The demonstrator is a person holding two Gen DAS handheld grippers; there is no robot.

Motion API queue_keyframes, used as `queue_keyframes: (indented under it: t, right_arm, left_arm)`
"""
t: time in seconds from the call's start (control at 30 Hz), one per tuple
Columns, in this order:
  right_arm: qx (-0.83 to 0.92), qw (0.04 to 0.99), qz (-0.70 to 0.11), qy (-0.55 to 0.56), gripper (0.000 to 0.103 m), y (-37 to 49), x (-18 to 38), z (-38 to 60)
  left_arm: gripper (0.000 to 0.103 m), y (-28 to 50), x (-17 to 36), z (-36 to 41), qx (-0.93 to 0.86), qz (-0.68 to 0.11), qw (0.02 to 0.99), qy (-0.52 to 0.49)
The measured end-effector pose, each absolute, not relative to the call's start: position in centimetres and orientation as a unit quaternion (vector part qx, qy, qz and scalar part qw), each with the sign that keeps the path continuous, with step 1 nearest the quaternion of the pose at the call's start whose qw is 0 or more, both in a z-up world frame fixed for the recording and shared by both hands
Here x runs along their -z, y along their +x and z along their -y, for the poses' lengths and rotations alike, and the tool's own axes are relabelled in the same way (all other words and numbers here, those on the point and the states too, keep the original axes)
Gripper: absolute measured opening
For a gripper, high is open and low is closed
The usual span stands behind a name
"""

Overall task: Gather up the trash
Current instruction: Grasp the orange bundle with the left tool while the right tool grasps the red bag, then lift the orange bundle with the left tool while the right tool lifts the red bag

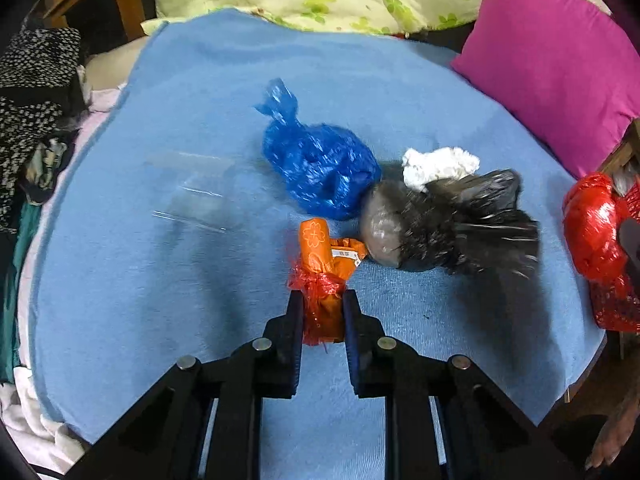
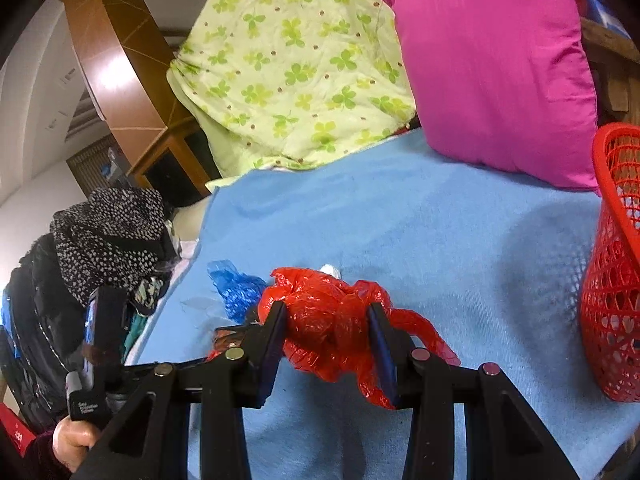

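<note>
My left gripper (image 1: 322,300) is shut on an orange wrapper (image 1: 320,256) with red netting, low over the blue blanket (image 1: 160,300). Beyond it lie a knotted blue plastic bag (image 1: 320,164), a black plastic bag (image 1: 448,228) and a white crumpled tissue (image 1: 436,166). A clear plastic box (image 1: 196,196) lies to the left. My right gripper (image 2: 326,320) is shut on a crumpled red plastic bag (image 2: 324,320), held above the blanket (image 2: 440,240); that bag also shows at the right edge of the left wrist view (image 1: 592,232). The red mesh basket (image 2: 612,280) stands to its right.
A magenta pillow (image 2: 496,72) and a green clover quilt (image 2: 296,72) lie at the back. Dark spotted clothes (image 2: 108,236) pile at the blanket's left edge, with wooden furniture (image 2: 120,72) behind. The left hand-held gripper (image 2: 100,344) shows in the right wrist view.
</note>
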State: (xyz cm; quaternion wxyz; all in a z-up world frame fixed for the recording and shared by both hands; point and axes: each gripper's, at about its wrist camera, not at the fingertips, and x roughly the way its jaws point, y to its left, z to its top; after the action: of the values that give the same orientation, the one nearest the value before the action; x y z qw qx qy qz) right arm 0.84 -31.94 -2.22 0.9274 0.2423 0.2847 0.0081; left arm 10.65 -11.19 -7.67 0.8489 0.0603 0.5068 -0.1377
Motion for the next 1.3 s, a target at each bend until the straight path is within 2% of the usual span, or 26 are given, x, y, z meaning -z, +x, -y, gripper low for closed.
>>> queue_keyframes:
  t: [0.4, 0.87, 1.3]
  right_arm:
    - [-0.001, 0.931, -0.263, 0.253, 0.044, 0.0, 1.4, 32.6]
    - [0.009, 0.944, -0.219, 0.249, 0.044, -2.2, -1.0, 33.5]
    - [0.039, 0.956, -0.172, 0.235, 0.044, -4.8, -3.0, 34.6]
  left_arm:
    - [0.020, 9.0, 3.4, 8.7, 0.142, -0.478, 0.866, 0.034]
    - [0.020, 6.8, -1.7, 13.7, 0.182, -0.430, 0.882, 0.068]
    - [0.020, 5.5, -3.8, 18.1, 0.198, -0.415, 0.881, 0.111]
